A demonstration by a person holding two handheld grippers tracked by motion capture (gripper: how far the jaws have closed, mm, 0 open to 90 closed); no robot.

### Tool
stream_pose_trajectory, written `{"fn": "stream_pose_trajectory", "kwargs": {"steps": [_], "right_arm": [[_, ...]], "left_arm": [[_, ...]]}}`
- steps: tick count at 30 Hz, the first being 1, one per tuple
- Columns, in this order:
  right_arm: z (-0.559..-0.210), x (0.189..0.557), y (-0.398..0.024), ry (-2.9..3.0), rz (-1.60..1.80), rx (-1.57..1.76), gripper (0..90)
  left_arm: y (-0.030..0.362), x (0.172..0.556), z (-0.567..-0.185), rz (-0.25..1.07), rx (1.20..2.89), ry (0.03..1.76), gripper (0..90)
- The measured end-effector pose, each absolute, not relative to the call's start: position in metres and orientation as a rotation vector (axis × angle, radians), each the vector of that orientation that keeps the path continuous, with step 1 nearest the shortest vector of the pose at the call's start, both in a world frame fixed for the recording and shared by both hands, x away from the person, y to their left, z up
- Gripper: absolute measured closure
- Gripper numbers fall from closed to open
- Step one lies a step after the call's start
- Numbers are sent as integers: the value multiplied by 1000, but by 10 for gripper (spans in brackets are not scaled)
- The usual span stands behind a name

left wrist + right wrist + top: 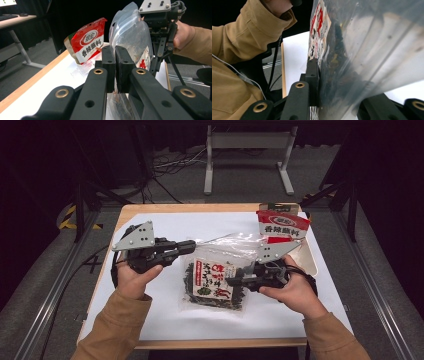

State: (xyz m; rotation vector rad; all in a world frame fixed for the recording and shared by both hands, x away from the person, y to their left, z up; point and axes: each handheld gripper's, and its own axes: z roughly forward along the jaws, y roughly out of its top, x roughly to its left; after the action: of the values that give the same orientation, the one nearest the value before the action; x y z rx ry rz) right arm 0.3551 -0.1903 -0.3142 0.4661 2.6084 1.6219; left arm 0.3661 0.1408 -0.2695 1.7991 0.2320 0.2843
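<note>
A clear plastic bag of dark dried seaweed (214, 282), fronted by a white label with red and black characters, is held above the white table cover (165, 320) near the middle of the table, between the two grippers. In the high view, the left gripper (192, 245) is seen at the bag's upper left edge and the right gripper (231, 281) at its right side, over the label. In the left gripper view, the left gripper (115, 67) is clamped on the bag (130, 35): its two black jaws are pressed nearly together with the thin clear film pinched between them, and the bag rises beyond the jaw tips. In the right gripper view, the right gripper (322, 82) is closed on the bag (362, 50) as well; one jaw is pressed flat against the film, while the other is blurred behind the plastic.

A red and white snack packet (281, 226) is stood upright at the far right of the table, well apart from the held bag, in what appears to be a pale tray (311, 260). A tan sleeve (234, 50) is seen beyond the right gripper's jaws. The wooden table edge (200, 208) is left bare at the far side.
</note>
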Motion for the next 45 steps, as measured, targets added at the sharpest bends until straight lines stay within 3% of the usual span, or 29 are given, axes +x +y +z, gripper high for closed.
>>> {"fn": "stream_pose_trajectory", "kwargs": {"steps": [9, 15, 30, 45], "right_arm": [[-310, 355, -197, 2625, 1613, 499, 744], [-306, 357, -209, 2600, 1621, 528, 745], [-285, 362, -241, 2527, 1529, 559, 744], [-255, 369, -276, 2425, 1475, 610, 744]], "left_arm": [[147, 364, -268, 261, 1773, 268, 826], [157, 363, -269, 274, 1771, 294, 707], [173, 363, -282, 297, 1833, 398, 579], [181, 370, -299, 280, 1883, 468, 532]]}}
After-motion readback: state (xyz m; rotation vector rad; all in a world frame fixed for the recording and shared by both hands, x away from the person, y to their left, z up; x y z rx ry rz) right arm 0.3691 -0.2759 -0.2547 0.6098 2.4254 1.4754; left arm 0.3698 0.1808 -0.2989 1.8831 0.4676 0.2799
